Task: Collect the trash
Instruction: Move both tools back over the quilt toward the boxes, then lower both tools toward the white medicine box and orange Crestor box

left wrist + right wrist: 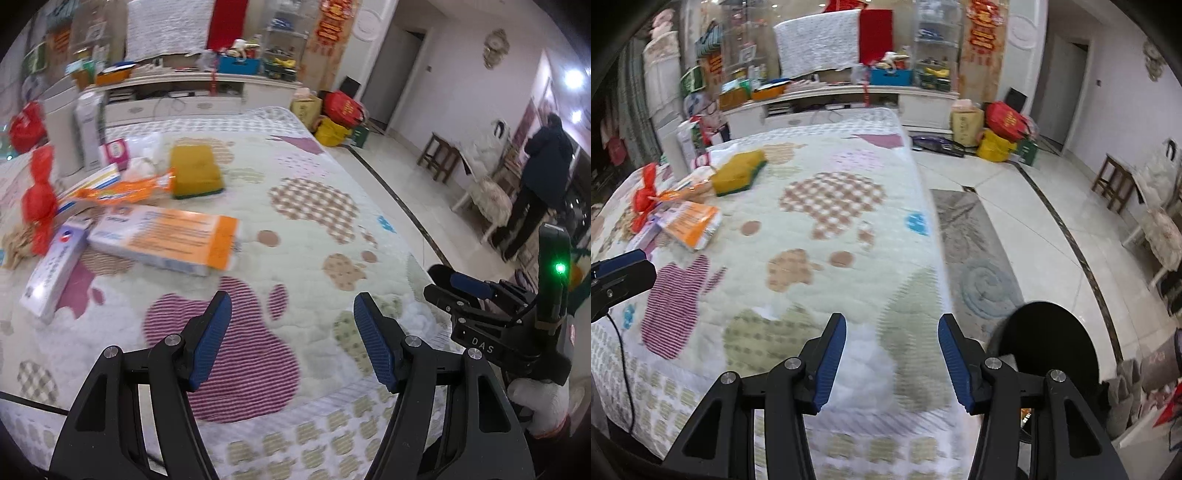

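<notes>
The trash lies in a loose cluster on the patchwork-printed quilted bed cover (317, 236), at about 10 o'clock from the left tongs (291, 341): a flat orange-and-white cardboard box (166, 242), a narrow white-and-purple carton (53, 275) touching its left end, a crumpled red plastic bag (38, 201) behind them, an orange foil wrapper (122, 192) and a yellow sponge with a green underside (195, 171) farther back.

Recommended procedure, as judged from this layout: start with the orange-and-white box, the nearest item. Bring the pads across its narrow dimension, since its long face looks too broad for the current gap. Lift it clear of the carton before closing on anything else.

Left tongs: half-spread, empty, pitched downward over the striped purple patch. Right tongs (892, 352): set somewhat narrower, empty, angled down at the near bed edge, with the cluster at 10 o'clock and well apart. A white-gloved hand (539, 406) grips the right unit's handle.
</notes>
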Demonstrator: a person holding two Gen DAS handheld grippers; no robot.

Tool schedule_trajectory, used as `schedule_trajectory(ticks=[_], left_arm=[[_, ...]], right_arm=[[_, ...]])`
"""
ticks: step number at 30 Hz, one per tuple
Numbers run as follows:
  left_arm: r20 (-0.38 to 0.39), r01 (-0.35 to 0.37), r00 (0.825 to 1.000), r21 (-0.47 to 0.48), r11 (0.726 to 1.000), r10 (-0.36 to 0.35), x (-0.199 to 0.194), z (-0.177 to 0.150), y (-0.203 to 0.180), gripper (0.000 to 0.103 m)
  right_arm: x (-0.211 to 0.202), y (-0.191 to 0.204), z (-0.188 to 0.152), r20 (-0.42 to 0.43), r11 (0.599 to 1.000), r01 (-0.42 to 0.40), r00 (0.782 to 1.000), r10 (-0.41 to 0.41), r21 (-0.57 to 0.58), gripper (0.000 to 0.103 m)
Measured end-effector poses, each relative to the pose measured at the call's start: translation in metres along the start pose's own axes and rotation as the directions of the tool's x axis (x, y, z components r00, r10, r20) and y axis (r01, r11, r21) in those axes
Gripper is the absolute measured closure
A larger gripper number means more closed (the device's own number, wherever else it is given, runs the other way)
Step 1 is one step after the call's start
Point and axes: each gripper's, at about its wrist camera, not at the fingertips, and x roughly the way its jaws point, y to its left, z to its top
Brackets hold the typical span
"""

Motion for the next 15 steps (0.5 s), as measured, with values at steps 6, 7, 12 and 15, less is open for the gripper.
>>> schedule_trajectory(ticks=[6,7,12,15], left_arm=[[0.034,-0.046,0.998,-0.060,0.997,0.048,-0.020,-0.001,0.035,0.035],[0.038,-0.054,0.998,-0.066,0.996,0.057,-0.022,-0.002,0.039,0.035],[0.055,-0.105,0.992,-0.121,0.987,0.112,-0.034,-0.006,0.074,0.035],[0.055,-0.136,0.988,-0.142,0.980,0.145,-0.040,-0.009,0.092,0.035]], right_arm=[[0.002,0.036,0.010,0.007,0.997,-0.055,0.998,0.055,-0.051,0.052],[0.002,0.040,0.011,0.007,0.997,-0.060,0.998,0.061,-0.057,0.051],[0.007,0.069,0.017,0.004,0.990,-0.097,0.995,0.098,-0.098,0.047],[0.008,0.082,0.020,-0.001,0.986,-0.114,0.993,0.115,-0.121,0.047]])
